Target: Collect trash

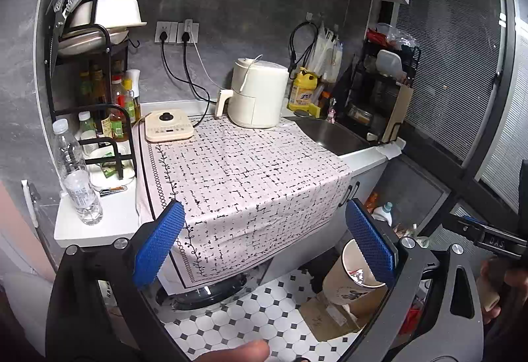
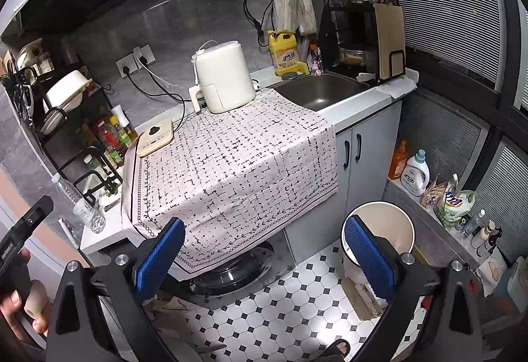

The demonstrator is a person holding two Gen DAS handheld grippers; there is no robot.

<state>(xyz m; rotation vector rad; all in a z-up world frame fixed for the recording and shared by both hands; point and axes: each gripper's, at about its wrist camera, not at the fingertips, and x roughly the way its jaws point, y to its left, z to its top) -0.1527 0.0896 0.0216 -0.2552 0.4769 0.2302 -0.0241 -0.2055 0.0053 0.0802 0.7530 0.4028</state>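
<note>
Hovering: left tongs point(image 1: 264, 241), right tongs point(image 2: 265, 254) released, ribbed blue pads; round paper bin point(image 2: 392, 223) below.

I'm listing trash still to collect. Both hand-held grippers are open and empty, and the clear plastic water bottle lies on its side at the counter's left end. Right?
Not quite. The clear plastic water bottle stands upright, cap on top, at the counter's left end beside the rack; the left wrist view shows it. The rest holds: the left hand-held gripper and right hand-held gripper are open and empty.
</note>
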